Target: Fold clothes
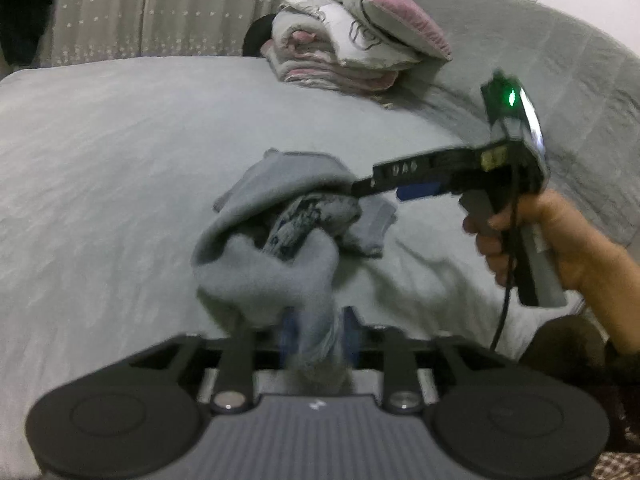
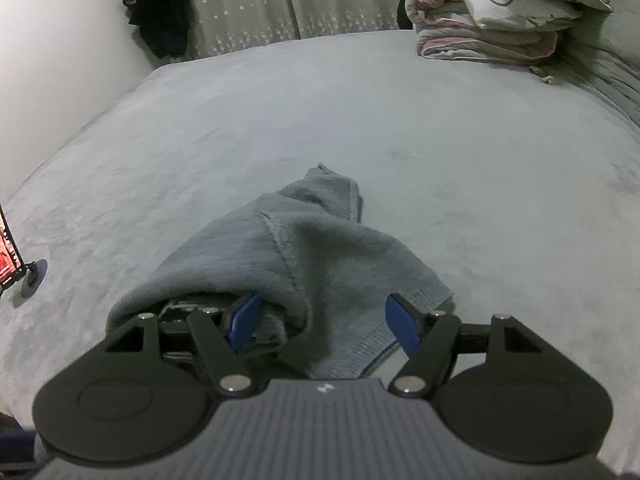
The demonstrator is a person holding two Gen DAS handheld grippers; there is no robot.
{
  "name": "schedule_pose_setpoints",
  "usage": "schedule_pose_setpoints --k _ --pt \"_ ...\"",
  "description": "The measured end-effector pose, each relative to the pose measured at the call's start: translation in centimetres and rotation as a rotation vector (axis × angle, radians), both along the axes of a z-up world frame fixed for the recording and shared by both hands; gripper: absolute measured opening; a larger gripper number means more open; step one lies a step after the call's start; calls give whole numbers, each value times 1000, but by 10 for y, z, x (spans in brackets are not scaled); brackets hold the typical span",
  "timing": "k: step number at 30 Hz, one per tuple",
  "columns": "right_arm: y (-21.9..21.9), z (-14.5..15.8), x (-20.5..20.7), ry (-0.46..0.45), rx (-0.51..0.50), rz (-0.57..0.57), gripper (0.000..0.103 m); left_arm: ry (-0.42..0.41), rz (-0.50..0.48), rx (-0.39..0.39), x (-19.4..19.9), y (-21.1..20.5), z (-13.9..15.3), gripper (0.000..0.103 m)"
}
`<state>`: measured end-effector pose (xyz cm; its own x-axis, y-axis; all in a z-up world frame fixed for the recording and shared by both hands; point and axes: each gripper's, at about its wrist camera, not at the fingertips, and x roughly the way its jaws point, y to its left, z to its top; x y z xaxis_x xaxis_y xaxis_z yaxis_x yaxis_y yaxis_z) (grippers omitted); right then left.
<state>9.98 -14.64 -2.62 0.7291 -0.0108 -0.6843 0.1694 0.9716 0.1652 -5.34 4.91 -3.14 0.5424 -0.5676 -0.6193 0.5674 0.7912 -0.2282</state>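
A small grey fleece garment [image 1: 264,264] with a ribbed hem [image 2: 368,344] lies bunched on the grey bed [image 1: 100,168]. My left gripper [image 1: 318,334] is shut on a fold of it, and the cloth is pinched between the blue pads. My right gripper [image 2: 324,320] is open, its blue pads [image 2: 402,322] spread wide with the garment [image 2: 288,248] lying between them. In the left wrist view my right gripper [image 1: 360,190] reaches in from the right, its tip at the garment's upper edge.
A stack of folded pink and white bedding [image 1: 340,44] sits at the head of the bed [image 2: 488,20]. A grey starred curtain [image 2: 248,4] and dark hanging clothes [image 2: 160,12] are behind. A small stand with a screen [image 2: 16,264] sits at the bed's left edge.
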Motion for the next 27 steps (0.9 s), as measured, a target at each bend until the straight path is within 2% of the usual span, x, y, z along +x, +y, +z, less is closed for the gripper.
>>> schedule_pose_setpoints --k 4,6,17,27 --pt "-9 -4 0 8 13 -24 76 -32 -42 -35 13 -4 10 64" --pt "-14 -6 1 16 24 -38 76 -37 -43 -22 26 -12 12 67" --pt "-37 -24 12 64 54 -70 76 16 36 -15 108 -48 1 69" --pt "-47 -42 28 83 116 -80 76 96 -19 -71 166 -89 -12 71"
